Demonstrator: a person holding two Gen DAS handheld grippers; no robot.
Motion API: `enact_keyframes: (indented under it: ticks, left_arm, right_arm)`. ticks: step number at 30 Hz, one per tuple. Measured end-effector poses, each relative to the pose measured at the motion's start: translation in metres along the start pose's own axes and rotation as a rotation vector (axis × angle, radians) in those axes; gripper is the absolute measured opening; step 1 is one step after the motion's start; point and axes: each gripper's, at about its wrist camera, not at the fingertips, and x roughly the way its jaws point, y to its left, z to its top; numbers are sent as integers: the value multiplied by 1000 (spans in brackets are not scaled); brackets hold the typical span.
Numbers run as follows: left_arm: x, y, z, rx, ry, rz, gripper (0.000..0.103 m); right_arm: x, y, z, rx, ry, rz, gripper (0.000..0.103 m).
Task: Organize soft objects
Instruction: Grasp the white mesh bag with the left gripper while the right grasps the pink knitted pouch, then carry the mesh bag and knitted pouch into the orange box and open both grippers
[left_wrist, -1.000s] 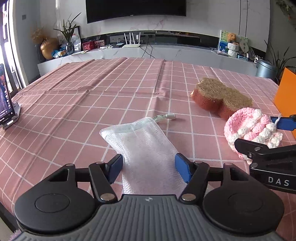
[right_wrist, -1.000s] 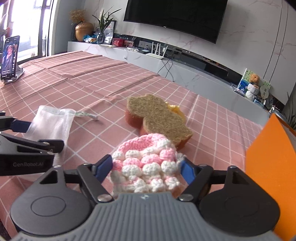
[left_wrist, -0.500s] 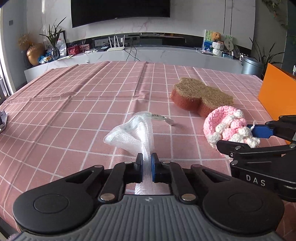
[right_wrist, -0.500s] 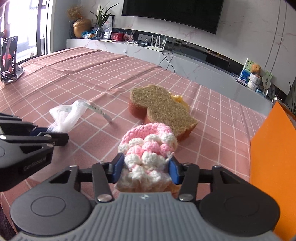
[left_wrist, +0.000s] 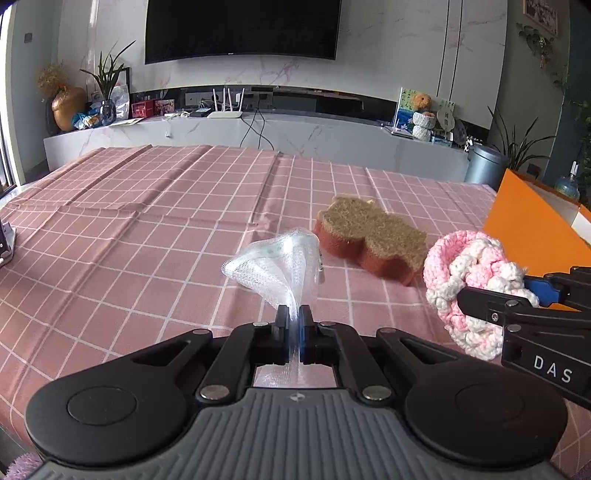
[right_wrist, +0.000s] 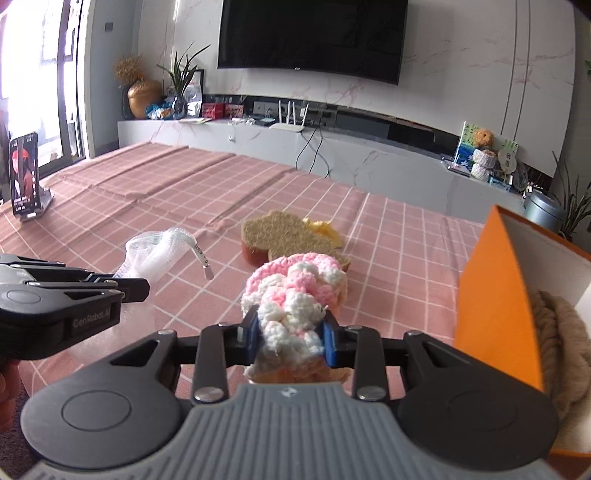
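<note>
The left tool (left_wrist: 294, 320) is clamped on the near end of the white mesh pouch (left_wrist: 279, 266), which fans up and away from it above the counter (left_wrist: 147, 236). The right tool (right_wrist: 291, 334) is pinched tight on the pink-and-white crochet piece (right_wrist: 295, 291), lifted clear of the cloth. The orange box (right_wrist: 491, 295) stands just right of the right tool (rope coil (right_wrist: 561, 325) already inside), so that hand is nearer; the pouch must cross rightward past the brown sponge (left_wrist: 369, 236).
</note>
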Motion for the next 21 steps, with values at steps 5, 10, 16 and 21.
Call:
enact_keyframes:
  ticks: [5,10,16,21]
  left_arm:
    - [-21,-11,9,3,-43,-38,4]
    - [-41,-27,20,12,-88,-85,4]
    - [-58,-54,33,38,-126,-176,4]
    - [-65,-79,47,43,-138,-298,4]
  right_arm:
    - [-28,-12,6,19,-49,-17,32]
    - [-59,-23,11,45,-106,-38,32]
    - [-94,-44,14,91,-161,-71,32]
    - [-123,-76,14,141,-185,-125,32]
